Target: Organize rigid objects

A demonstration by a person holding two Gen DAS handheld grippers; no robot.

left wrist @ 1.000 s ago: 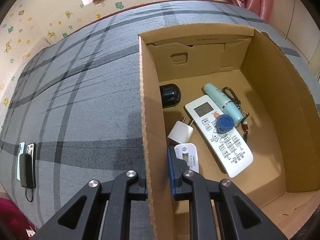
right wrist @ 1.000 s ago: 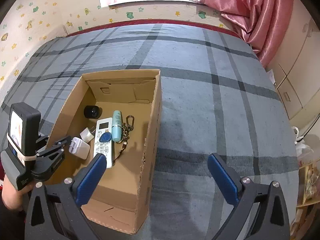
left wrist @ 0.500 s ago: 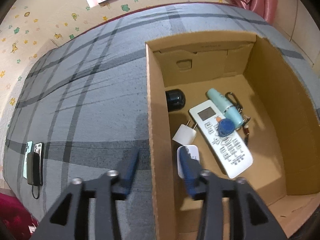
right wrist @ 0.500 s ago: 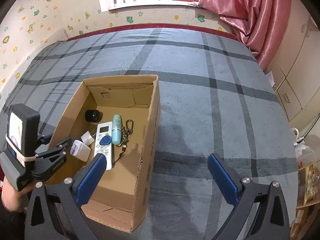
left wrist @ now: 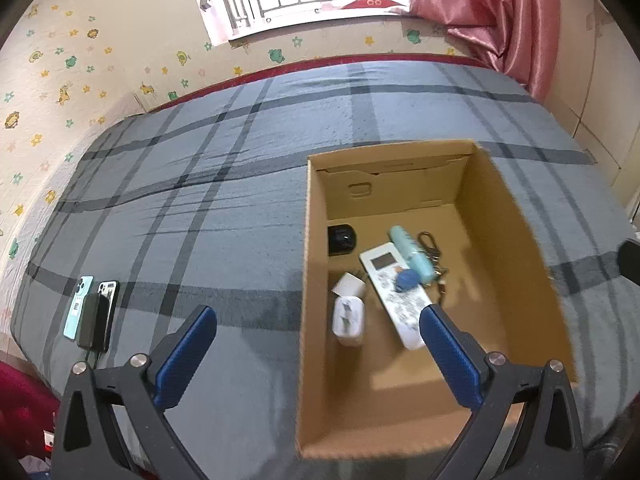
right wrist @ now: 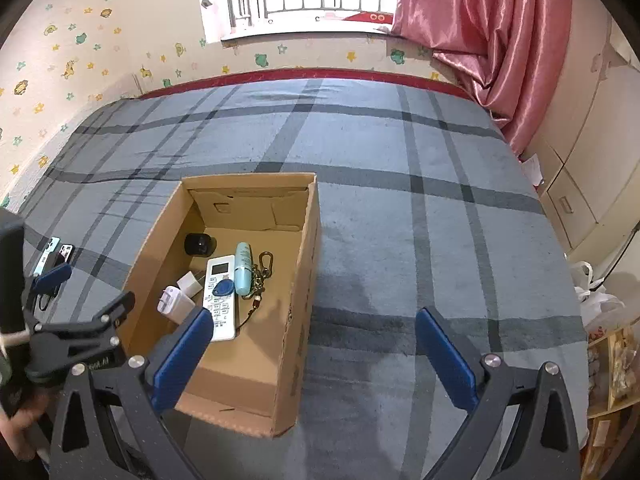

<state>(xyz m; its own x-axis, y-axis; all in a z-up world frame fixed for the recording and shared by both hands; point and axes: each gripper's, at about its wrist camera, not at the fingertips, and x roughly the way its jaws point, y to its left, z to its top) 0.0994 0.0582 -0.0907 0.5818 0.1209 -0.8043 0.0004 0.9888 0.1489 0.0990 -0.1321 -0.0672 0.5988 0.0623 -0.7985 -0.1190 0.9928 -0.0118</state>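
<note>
Brown open cardboard box [right wrist: 298,280] on the grey plaid bedspread [right wrist: 400,200] holds a white remote control [right wrist: 219,288], two white chargers, a mint tube and a black round object, while the left gripper [left wrist: 316,356] and right gripper [right wrist: 314,356] hover above its near end, both spread wide and empty.
</note>
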